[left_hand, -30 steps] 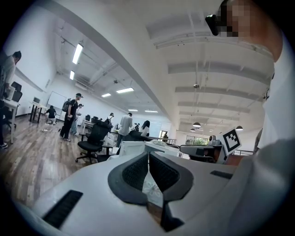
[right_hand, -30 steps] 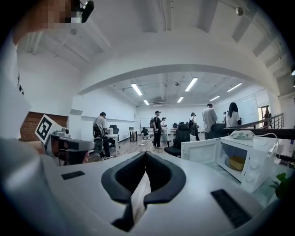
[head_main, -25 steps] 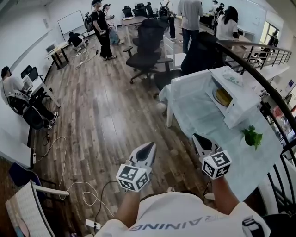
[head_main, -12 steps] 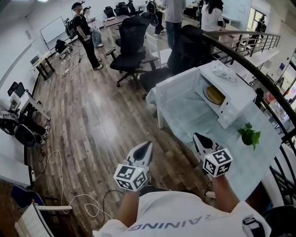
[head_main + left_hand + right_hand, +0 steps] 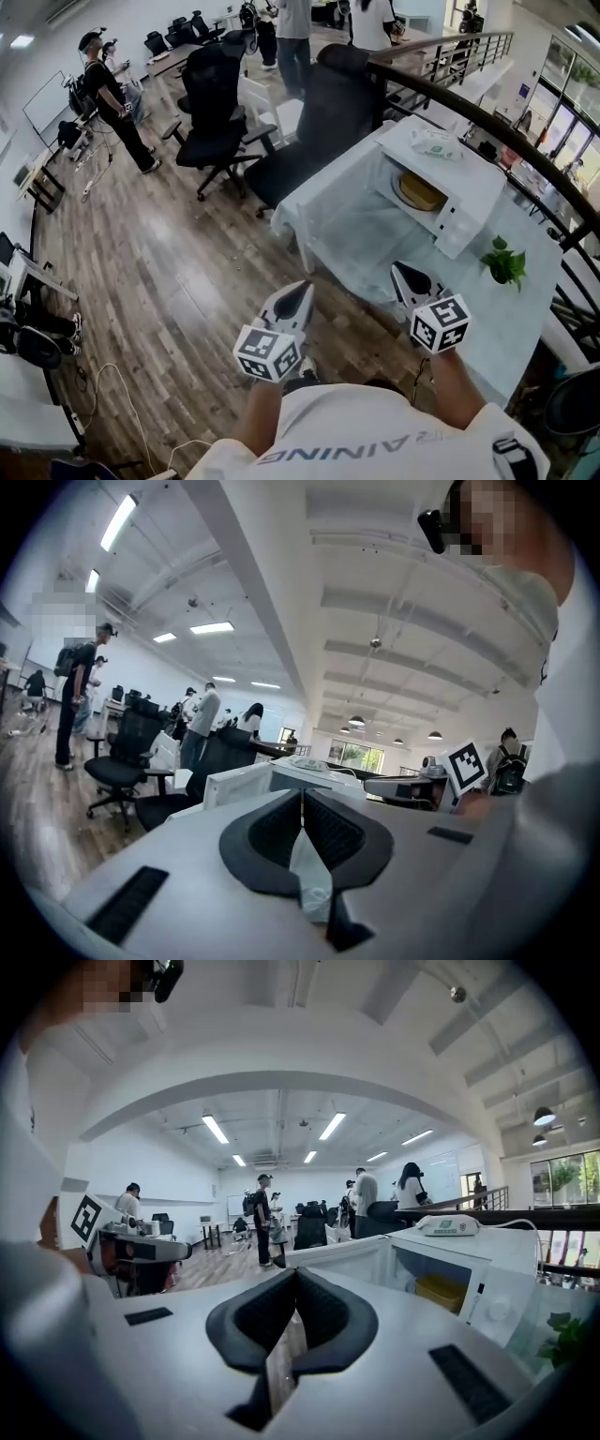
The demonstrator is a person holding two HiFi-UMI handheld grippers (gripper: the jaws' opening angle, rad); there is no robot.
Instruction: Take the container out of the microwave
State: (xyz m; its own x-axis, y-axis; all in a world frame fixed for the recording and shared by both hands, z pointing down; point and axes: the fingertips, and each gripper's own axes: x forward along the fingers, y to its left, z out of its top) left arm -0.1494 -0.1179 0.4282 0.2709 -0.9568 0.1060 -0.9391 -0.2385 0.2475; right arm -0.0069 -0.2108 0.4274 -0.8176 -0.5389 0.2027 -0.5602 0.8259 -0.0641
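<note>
Two tools, the left tool [image 5: 298,292] and the right tool [image 5: 401,275], hang near the person's body with jaws pressed together on nothing. They are well apart from the open microwave [image 5: 441,183] on the tabletop [image 5: 375,244]. The yellow container [image 5: 419,190] sits inside the cavity. Reaching in with jaws together would likely shove the container deeper, and a wide swing could clip the small plant [image 5: 504,264] nearby.

We are looking down on a table [image 5: 370,246] wearing a pale cloth, with a small green plant [image 5: 503,263] sitting near its right side. A black office chair [image 5: 330,111] is standing just behind it on the wooden floor [image 5: 169,272], another chair [image 5: 214,98] beside that. A dark railing [image 5: 469,117] is curving along the right, and two people [image 5: 105,89] are standing far left.
</note>
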